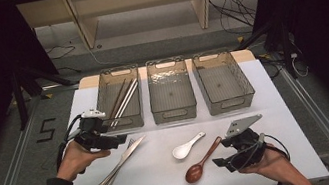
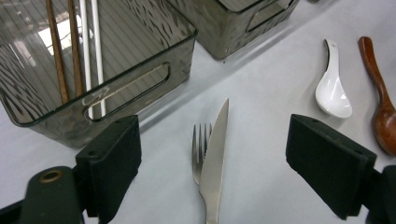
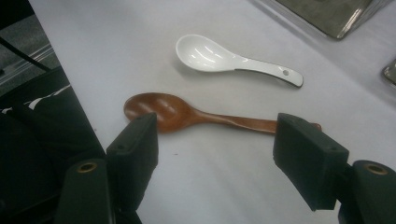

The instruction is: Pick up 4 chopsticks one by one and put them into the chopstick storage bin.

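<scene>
Left claw point(image 2: 212, 154) hung spread wide, nothing pinched, with the steel table knife point(image 2: 215, 163) and the steel fork point(image 2: 200, 149) under it lying just ahead between the jaws. A good pick would probably take one piece alone, square across its handle. Right claw point(image 3: 215, 154) gaped empty above the brown wooden spoon point(image 3: 187, 114). No writing on the utensils was readable.

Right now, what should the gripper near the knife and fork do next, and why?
Probably the left gripper should ease down a little and close on the knife. Its jaws stand open on either side of the knife, which lies partly over the fork on the table. The chopsticks already lie in the left bin, so sorting seems under way.
</scene>
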Available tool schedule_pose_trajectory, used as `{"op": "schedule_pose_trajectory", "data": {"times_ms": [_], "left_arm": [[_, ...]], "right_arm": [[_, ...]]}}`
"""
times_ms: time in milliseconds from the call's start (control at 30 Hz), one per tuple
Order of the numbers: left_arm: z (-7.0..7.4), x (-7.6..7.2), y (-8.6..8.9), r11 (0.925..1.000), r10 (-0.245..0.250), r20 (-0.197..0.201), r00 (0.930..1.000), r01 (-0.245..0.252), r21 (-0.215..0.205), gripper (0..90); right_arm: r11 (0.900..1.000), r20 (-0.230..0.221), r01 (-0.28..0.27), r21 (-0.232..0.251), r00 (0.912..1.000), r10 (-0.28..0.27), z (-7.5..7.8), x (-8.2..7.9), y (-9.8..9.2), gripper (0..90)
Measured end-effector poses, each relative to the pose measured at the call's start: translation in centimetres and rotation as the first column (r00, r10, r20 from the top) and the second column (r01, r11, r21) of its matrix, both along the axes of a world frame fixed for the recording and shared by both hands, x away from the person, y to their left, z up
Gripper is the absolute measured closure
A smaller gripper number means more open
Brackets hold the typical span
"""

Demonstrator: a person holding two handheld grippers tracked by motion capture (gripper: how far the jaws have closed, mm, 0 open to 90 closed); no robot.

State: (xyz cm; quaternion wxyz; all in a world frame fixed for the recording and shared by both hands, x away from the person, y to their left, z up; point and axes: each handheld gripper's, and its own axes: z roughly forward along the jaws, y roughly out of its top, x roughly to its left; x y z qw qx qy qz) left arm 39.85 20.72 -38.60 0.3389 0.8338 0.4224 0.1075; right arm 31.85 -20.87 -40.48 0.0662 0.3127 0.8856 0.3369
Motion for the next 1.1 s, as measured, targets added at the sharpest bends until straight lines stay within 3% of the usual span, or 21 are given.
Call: {"op": "schedule_pose_trajectory", "data": {"times_ms": [367, 1100], "left_arm": [[-1.0, -1.1, 0.1, 0.9997, -0.013, -0.014, 0.9998, 0.013, 0.022, 17.3], [-2.5, -4.2, 0.1, 0.9996, -0.029, -0.012, 0.9995, 0.029, 0.005, 16.4]], "right_arm": [[1.0, -0.001, -0.001, 0.001, 1.0, 0.001, 0.0, 0.0, 0.0, 31.7], [1.0, -0.01, -0.013, -0.023, 0.9999, 0.013, -0.4, 0.1, 0.5, 31.7]]}}
